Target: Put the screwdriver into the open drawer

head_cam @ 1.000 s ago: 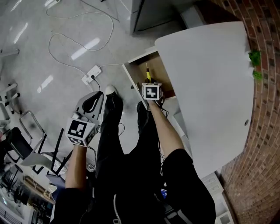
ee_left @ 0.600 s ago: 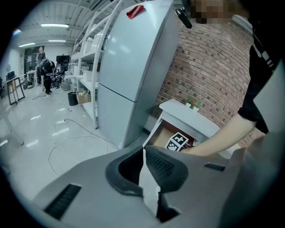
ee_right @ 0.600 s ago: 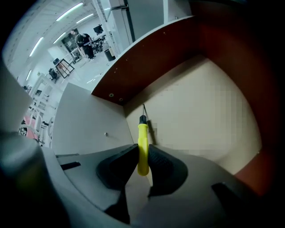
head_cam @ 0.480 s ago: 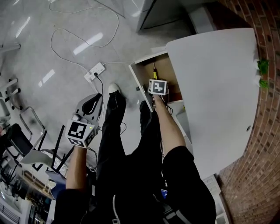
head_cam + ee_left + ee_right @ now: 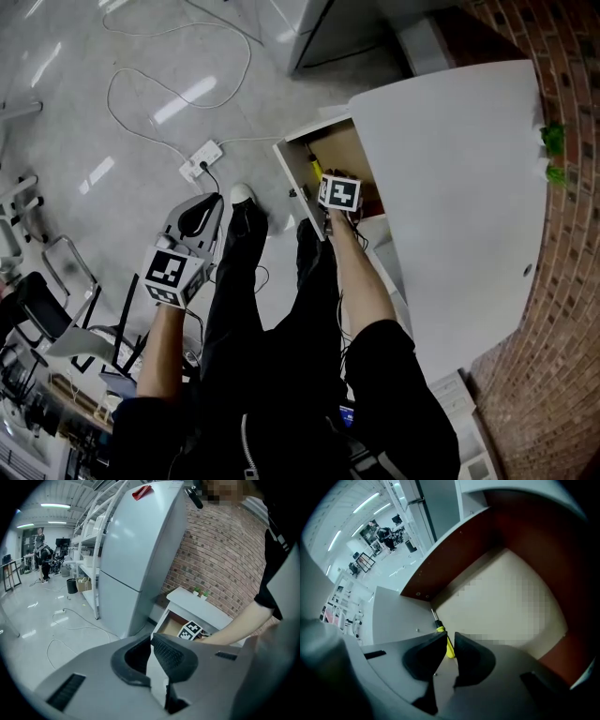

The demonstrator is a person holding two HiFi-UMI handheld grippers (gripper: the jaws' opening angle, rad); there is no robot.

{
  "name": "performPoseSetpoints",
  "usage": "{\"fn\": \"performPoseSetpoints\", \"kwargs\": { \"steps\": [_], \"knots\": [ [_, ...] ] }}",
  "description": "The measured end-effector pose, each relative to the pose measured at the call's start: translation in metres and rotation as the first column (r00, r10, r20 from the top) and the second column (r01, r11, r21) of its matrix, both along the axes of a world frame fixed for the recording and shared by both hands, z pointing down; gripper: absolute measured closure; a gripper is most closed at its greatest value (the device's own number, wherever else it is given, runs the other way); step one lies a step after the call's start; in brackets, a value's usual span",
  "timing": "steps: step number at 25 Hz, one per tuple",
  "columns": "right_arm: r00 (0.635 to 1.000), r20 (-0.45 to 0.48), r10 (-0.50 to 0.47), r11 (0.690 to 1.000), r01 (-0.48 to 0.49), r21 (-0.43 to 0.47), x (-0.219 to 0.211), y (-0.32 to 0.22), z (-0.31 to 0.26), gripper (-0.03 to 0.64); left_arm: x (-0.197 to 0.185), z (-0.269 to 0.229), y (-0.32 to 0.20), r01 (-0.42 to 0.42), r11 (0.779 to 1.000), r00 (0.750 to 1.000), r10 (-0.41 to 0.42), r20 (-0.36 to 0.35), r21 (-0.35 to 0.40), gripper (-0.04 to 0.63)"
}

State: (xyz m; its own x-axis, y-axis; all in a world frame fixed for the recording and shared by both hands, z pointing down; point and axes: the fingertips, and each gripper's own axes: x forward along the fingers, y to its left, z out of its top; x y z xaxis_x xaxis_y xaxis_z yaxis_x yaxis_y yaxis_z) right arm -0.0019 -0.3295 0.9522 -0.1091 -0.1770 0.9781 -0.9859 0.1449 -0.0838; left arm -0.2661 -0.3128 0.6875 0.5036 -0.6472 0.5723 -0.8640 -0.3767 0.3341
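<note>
The open drawer (image 5: 292, 178) sticks out from under a white desk top (image 5: 450, 187). My right gripper (image 5: 336, 190) points steeply down into the drawer. Its jaws are closing on the handle of the yellow screwdriver (image 5: 313, 168), which is between them. In the right gripper view the yellow handle (image 5: 449, 647) fills the narrow gap at the right gripper (image 5: 450, 639), and the shaft points at the drawer's brown side wall (image 5: 459, 550). My left gripper (image 5: 200, 214) hangs over the floor to the left, shut and holding nothing. In its own view the left gripper (image 5: 152, 639) faces the drawer (image 5: 171, 623).
A power strip (image 5: 199, 159) with white cables lies on the floor left of the drawer. The person's legs and shoe (image 5: 240, 195) stand between the grippers. Chair frames (image 5: 56, 309) are at the far left, a brick wall (image 5: 562, 309) at the right, and a tall grey cabinet (image 5: 136, 550) beyond.
The right gripper has sunk slightly into the drawer, and the screwdriver has swung toward the drawer's left wall. The left gripper has drifted only a little.
</note>
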Motion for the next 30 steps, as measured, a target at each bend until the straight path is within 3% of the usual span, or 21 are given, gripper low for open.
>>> {"fn": "performPoseSetpoints", "kwargs": {
  "steps": [3,11,16,26,30],
  "knots": [
    [1.0,0.016,0.015,0.998,-0.016,0.056,-0.005,0.002,-0.026,0.607,0.002,-0.011,-0.007,-0.011,1.0,1.0,0.011,-0.009,0.02,0.559],
    [0.993,0.065,-0.096,0.964,0.076,0.257,-0.032,0.007,-0.1,0.607,0.015,-0.051,-0.032,-0.125,0.987,0.992,0.128,-0.021,0.098,0.56],
    [0.994,0.102,-0.032,0.942,-0.004,0.334,-0.038,0.02,-0.165,0.609,0.028,-0.083,-0.042,-0.193,0.969,0.979,0.2,-0.026,0.157,0.56],
    [0.995,0.085,0.049,0.83,-0.088,0.551,-0.009,0.04,-0.307,0.609,0.086,-0.143,-0.052,-0.343,0.904,0.933,0.359,-0.018,0.254,0.56],
    [0.988,0.12,0.094,0.76,-0.149,0.633,0.007,0.034,-0.363,0.609,0.103,-0.174,-0.061,-0.369,0.877,0.92,0.392,-0.015,0.309,0.56]
  ]
}}
